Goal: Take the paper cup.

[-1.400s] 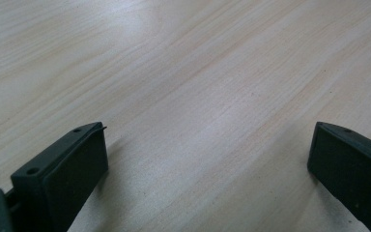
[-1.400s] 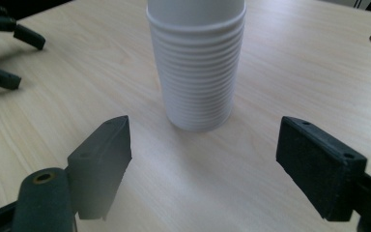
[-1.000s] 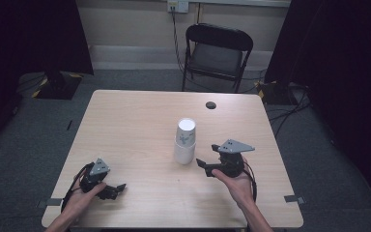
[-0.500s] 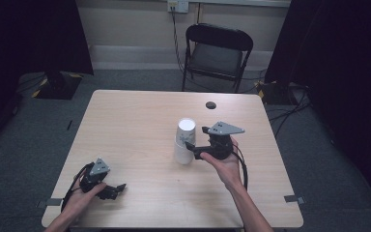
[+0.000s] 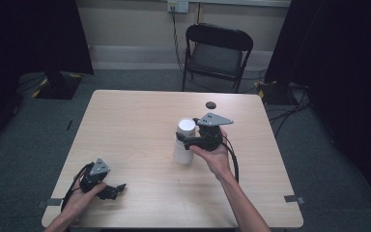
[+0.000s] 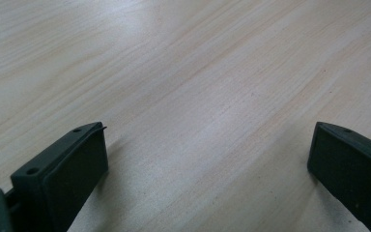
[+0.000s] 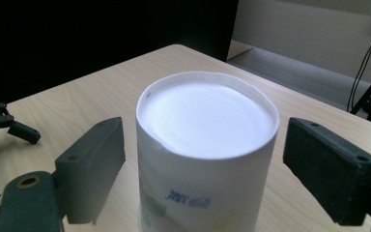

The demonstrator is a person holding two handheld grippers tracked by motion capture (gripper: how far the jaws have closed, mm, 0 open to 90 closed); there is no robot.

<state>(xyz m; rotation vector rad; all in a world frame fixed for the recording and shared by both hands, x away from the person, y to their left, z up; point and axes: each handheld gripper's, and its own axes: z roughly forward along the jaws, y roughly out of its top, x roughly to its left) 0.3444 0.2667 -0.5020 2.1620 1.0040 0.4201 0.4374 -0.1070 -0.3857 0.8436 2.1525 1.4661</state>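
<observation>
White paper cup [image 7: 206, 159] is what we are looking at: one of them, standing upside down on the wooden table [image 5: 135, 121], its flat white base facing up inside a thin raised rim. On its wall we are seeing small blue print and a patch of green, too blurred for us to read. It is standing near the middle of the table, a little to the right.

We are holding the right gripper [image 5: 186, 140] level around the cup, its jaws having just been opening; they are standing apart on either side of the wall with a gap at each pad. The left gripper [image 5: 117, 188] is resting at the near left corner, well apart from the cup, jaws apart over bare wood.

We are counting one cup, two grippers, one small dark disc [image 5: 211, 105] at the far edge, and one folding chair [image 5: 217, 50] beyond the table.
</observation>
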